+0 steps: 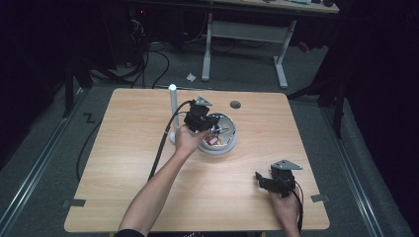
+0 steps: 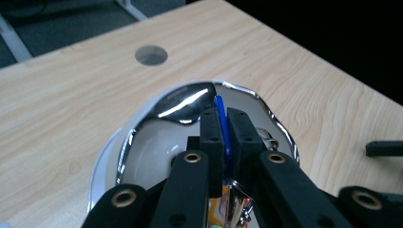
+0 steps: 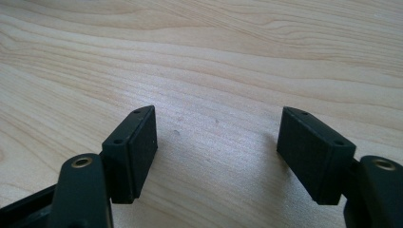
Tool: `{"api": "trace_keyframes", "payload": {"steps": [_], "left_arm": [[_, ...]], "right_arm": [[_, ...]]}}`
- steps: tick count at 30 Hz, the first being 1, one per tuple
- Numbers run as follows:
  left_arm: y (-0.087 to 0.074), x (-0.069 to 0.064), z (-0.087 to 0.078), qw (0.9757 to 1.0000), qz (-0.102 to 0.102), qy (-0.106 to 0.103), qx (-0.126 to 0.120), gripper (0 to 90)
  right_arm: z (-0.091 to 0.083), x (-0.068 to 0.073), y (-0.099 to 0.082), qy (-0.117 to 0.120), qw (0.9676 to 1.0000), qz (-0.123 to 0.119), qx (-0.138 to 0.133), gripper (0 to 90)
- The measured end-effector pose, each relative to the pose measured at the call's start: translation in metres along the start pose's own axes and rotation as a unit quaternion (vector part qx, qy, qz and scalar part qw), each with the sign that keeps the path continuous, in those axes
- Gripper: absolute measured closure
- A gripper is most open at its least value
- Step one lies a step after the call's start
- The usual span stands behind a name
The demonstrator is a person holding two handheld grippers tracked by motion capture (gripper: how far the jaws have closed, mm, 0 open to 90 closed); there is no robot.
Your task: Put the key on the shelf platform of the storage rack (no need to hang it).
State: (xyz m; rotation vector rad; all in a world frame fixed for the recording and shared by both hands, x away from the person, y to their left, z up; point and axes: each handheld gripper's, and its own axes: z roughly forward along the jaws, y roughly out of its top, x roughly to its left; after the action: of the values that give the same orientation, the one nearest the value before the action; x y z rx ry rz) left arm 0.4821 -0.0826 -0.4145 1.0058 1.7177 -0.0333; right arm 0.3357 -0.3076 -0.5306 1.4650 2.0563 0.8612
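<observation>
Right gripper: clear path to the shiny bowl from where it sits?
Probably yes: bare table lies between the open right gripper and the bowl, though the left gripper crowds the bowl's near-left rim.

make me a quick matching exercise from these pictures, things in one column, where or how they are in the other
Things:
1. left claw
2. right claw
3. shiny bowl
4. white post

States or places:
A. jaws wide apart above bare wood
B. stands upright on the table beside the bowl
C. shut on a thin blue piece
D. sits mid-table with small items inside

Pairs: 1-C, 2-A, 3-D, 4-B
</observation>
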Motion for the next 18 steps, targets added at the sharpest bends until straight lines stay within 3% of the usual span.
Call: {"api": "trace_keyframes", "payload": {"steps": [4, 7, 10, 11, 12, 18], "left_arm": [[-0.004, 0.003, 0.002, 0.9999, 0.011, 0.007, 0.008, 84.3], [-0.005, 0.004, 0.003, 0.9998, 0.013, 0.012, 0.012, 77.0], [-0.004, 0.006, 0.001, 0.9998, 0.01, 0.012, 0.01, 69.9], [-0.003, 0.006, 0.0, 0.9999, 0.0, 0.015, 0.008, 69.9], [0.0, 0.007, -0.003, 0.9998, -0.005, 0.019, 0.004, 63.2], [0.007, 0.009, -0.013, 0.9999, -0.004, 0.014, -0.007, 52.4]], "right_arm": [[0.0, 0.0, 0.0, 0.0, 1.0, 0.0, 0.0, 29.9], [0.0, 0.0, 0.0, 0.0, 1.0, 0.0, 0.0, 29.9], [0.0, 0.0, 0.0, 0.0, 1.0, 0.0, 0.0, 30.0], [0.0, 0.0, 0.0, 0.0, 1.0, 0.0, 0.0, 29.9], [0.0, 0.0, 0.0, 0.0, 1.0, 0.0, 0.0, 29.9], [0.0, 0.0, 0.0, 0.0, 1.0, 0.0, 0.0, 29.9]]}}
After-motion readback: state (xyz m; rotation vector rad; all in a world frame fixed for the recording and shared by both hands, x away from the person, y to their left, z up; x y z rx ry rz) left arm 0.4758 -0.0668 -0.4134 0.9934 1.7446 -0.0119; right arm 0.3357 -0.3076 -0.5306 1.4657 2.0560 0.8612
